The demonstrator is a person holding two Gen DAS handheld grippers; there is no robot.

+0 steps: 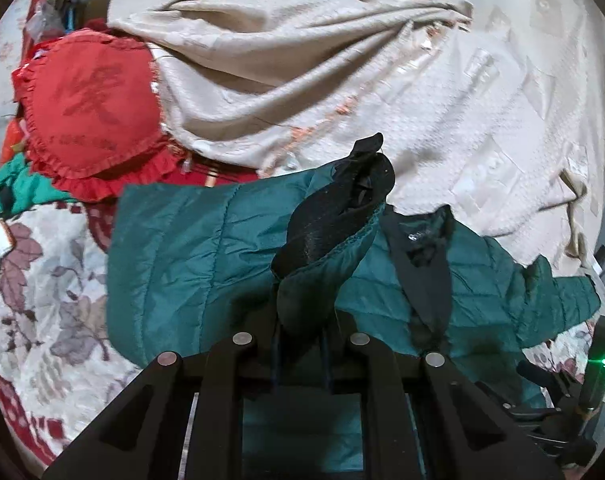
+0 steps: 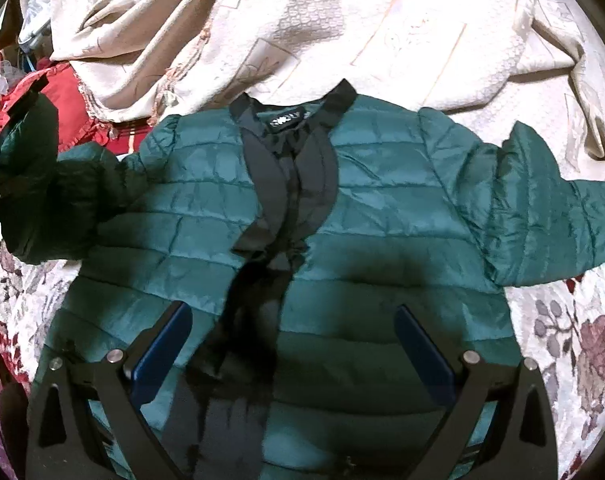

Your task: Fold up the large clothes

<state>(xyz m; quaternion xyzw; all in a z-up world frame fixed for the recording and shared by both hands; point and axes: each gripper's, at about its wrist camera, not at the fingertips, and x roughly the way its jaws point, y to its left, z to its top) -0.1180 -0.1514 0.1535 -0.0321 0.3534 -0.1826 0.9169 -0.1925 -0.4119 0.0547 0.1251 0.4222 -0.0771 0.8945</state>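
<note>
Here, one green quilted jacket (image 2: 382, 184) lies front-up mid-frame on the floral bed cover (image 2: 574, 332). Left hand-held gripper (image 1: 302, 320) is clamped on its sleeve cuff (image 1: 342, 204), lifted; fingertips hidden by fabric. Right hand-held gripper (image 2: 294, 344) hovers wide apart, holding nothing. One red cushion (image 1: 90, 112) upper left.

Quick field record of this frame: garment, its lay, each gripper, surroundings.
garment: green jacket, quilted, black trim
lay: front up, spread on floral bedspread, collar away from the right camera
left gripper: shut on sleeve, cuff lifted off the bed
right gripper: open, above the lower front, holding nothing
other sleeve: lying out flat
nearby: beige blanket beyond the collar, red cushion at its side
fold: not yet made
</note>
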